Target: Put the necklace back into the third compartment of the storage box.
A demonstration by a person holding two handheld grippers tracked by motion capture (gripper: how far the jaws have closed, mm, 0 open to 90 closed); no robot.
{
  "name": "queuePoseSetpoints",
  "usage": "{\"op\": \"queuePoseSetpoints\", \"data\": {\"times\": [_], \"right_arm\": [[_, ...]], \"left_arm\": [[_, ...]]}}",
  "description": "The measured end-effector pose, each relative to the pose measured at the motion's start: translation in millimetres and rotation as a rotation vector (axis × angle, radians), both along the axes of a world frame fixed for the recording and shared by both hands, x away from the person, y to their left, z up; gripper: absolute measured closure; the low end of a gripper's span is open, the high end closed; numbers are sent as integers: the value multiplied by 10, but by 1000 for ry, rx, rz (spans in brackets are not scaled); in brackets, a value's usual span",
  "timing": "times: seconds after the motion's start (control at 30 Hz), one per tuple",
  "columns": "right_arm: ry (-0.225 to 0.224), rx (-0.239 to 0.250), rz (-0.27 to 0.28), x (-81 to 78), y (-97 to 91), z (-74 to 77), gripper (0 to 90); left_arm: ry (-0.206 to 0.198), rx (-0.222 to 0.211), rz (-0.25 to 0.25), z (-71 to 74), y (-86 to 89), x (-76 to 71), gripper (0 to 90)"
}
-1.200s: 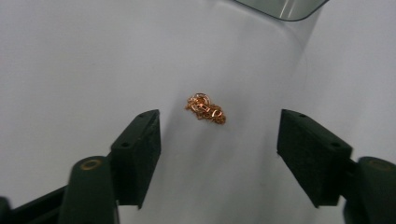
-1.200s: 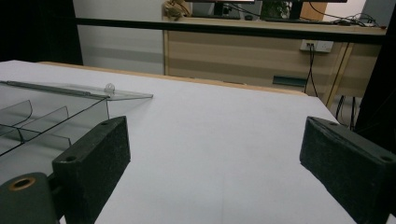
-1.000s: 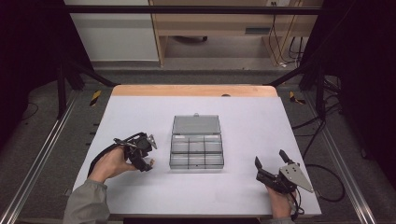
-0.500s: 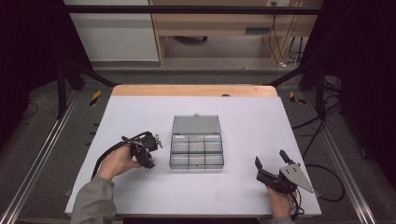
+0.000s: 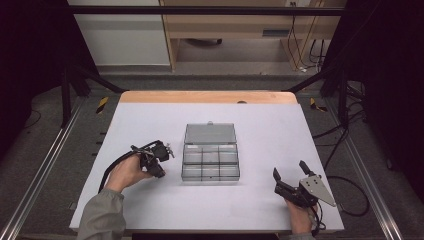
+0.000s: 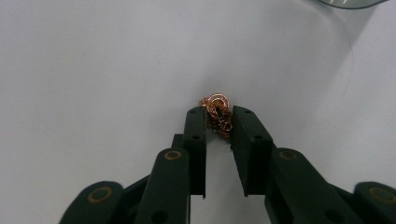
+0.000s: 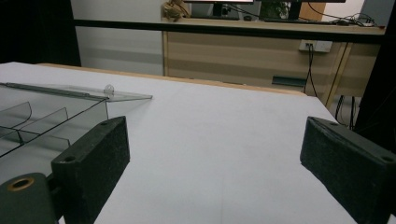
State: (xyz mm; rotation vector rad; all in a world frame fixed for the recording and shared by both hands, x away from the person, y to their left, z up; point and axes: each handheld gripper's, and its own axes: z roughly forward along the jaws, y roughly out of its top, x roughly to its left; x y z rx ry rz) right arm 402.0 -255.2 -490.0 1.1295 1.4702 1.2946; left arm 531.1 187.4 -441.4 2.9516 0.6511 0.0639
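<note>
On the white table [image 5: 150,120], at about eight o'clock from the middle, the left gripper [image 5: 159,159] sits in a person's left hand [image 5: 131,172]. Its jaws have just been closing, and now they are almost together. Between their tips is a small tangle of copper chain [image 6: 217,112] with a little ring on it. The jaws squeeze the chain from both sides, and it lies on the table.

At the middle of the table is a clear plastic box [image 5: 210,157] with small compartments. Its lid lies open flat toward twelve o'clock. The left gripper is just beside the box, at its nine o'clock.

At about five o'clock the right gripper [image 5: 290,180] rests in the other hand. Its jaws are wide apart with nothing between them.
</note>
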Motion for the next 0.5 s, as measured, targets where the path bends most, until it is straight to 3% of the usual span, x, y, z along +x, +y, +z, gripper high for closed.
{"op": "queuePoseSetpoints", "data": {"times": [0.27,0.5], "right_arm": [[0,-1,-1,0,1,0,87],[-1,-1,0,0,1,0,87]], "left_arm": [[-16,-2,-2,14,9,-8,846],[-21,-19,-3,25,23,-7,857]]}}
